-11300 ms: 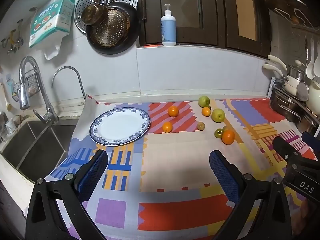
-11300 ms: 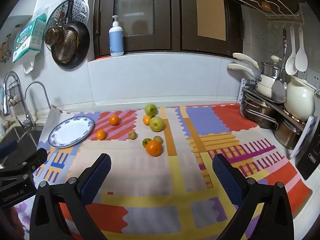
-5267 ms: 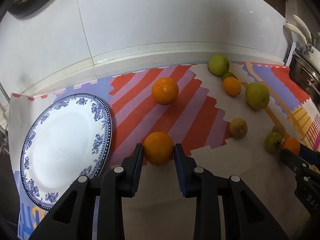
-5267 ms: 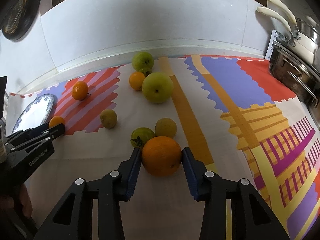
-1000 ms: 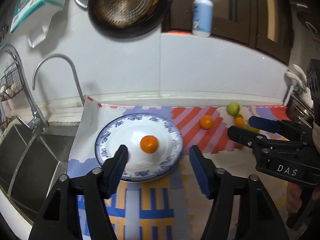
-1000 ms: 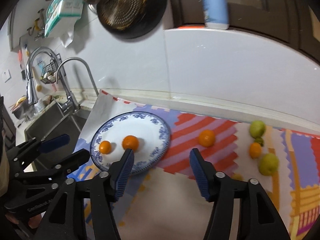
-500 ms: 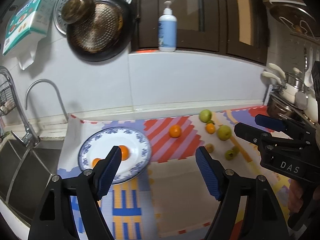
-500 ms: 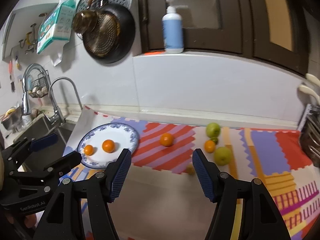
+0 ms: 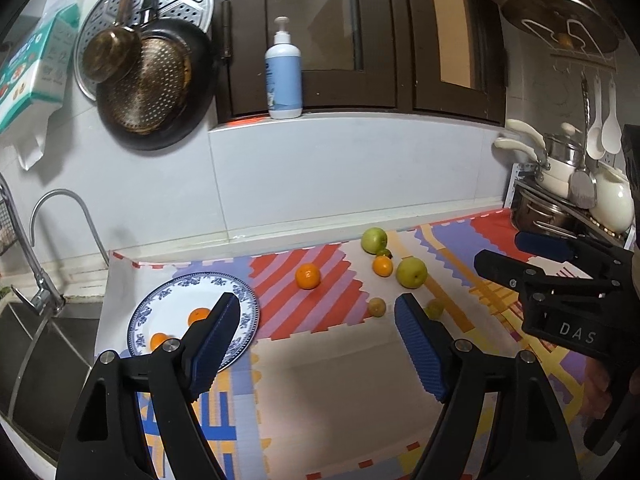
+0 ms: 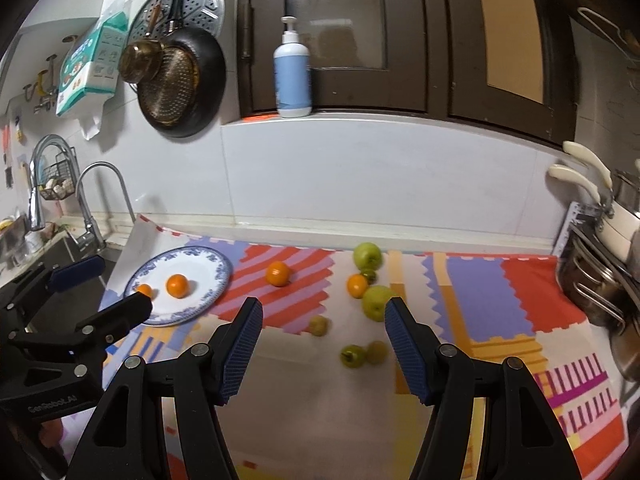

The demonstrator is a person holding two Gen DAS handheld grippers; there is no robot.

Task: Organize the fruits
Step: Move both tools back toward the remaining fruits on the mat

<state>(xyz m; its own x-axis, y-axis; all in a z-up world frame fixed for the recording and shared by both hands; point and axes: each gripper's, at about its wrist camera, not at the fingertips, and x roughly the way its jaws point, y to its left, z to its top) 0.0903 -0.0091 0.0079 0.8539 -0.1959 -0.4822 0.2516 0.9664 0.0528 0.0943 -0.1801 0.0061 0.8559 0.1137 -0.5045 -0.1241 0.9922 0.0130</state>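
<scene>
A blue-rimmed white plate (image 9: 244,300) (image 10: 216,276) lies at the left of the patterned mat and holds two oranges, a larger orange (image 10: 177,285) and a smaller orange (image 10: 144,290). Another orange (image 9: 307,276) (image 10: 278,273) lies on the red stripes. A green apple (image 10: 367,255), a small orange (image 10: 357,284), a second green apple (image 10: 377,302) and several small green-yellow fruits (image 10: 353,356) lie further right. My left gripper (image 9: 316,344) is open and empty above the mat, near the plate. My right gripper (image 10: 322,344) is open and empty, over the small fruits.
A sink (image 9: 36,364) with taps lies left of the mat. Pots and a white kettle (image 9: 608,204) stand on a rack at the right. Pans hang on the wall, and a soap bottle (image 10: 292,72) stands on the ledge behind.
Both grippers have drawn back and risen from the plate, so more of the counter shows. The two oranges stay on the plate; both grippers stay open.
</scene>
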